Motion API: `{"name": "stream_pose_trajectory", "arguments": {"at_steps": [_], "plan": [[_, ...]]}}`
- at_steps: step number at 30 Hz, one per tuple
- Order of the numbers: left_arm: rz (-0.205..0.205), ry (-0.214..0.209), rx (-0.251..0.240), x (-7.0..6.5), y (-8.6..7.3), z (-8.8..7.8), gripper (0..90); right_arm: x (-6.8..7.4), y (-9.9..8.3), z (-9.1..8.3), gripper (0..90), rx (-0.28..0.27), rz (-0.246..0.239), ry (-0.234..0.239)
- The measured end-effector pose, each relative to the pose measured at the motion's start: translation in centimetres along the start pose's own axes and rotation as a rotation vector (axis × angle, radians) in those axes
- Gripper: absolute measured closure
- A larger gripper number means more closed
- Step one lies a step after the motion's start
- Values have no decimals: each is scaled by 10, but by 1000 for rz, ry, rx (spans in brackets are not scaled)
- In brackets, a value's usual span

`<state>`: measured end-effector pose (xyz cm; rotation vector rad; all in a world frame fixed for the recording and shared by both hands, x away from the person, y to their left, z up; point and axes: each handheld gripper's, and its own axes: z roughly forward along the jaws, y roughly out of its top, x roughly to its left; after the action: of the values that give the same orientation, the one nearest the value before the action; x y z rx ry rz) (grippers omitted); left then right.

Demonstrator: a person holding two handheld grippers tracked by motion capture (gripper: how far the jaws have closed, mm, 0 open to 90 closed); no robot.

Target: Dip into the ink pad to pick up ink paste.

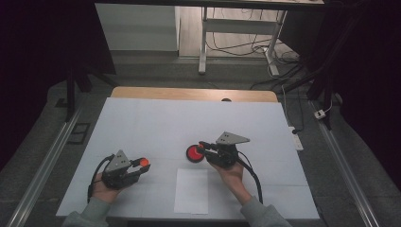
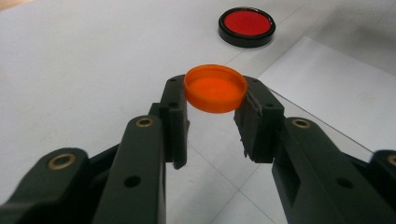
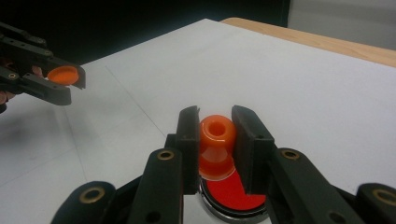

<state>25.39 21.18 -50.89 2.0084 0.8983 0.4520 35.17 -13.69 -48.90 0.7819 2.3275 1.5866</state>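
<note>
The left gripper (image 2: pixel 212 100) has its fingers (image 2: pixel 173 109) squeezed on a round, smooth orange cap (image 2: pixel 215 88). The right gripper (image 3: pixel 215 135) pinches a small orange bottle (image 3: pixel 216 147) above a shiny red dish (image 3: pixel 233 196).

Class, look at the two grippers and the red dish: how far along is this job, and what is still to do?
Done: the orange cap is off and clamped in the left gripper. In hand: the right gripper holds the small orange bottle, open mouth showing, tilted over the black-rimmed red dish. Left, probably: finishing at the dish and recapping. Whether anything has poured cannot be told.
</note>
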Motion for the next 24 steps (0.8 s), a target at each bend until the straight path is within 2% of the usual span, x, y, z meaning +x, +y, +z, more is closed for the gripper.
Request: {"name": "stream_pose_trajectory", "arguments": {"at_steps": [10, 18, 24], "plan": [[2, -7, -19, -1, 0, 0, 648, -2, -1, 5, 726, 9, 2, -8], [15, -23, -17, -3, 1, 1, 648, -5, -5, 14, 726, 46, 1, -20], [10, -36, -13, -3, 1, 2, 647, -7, -9, 22, 727, 75, -6, -36]]}}
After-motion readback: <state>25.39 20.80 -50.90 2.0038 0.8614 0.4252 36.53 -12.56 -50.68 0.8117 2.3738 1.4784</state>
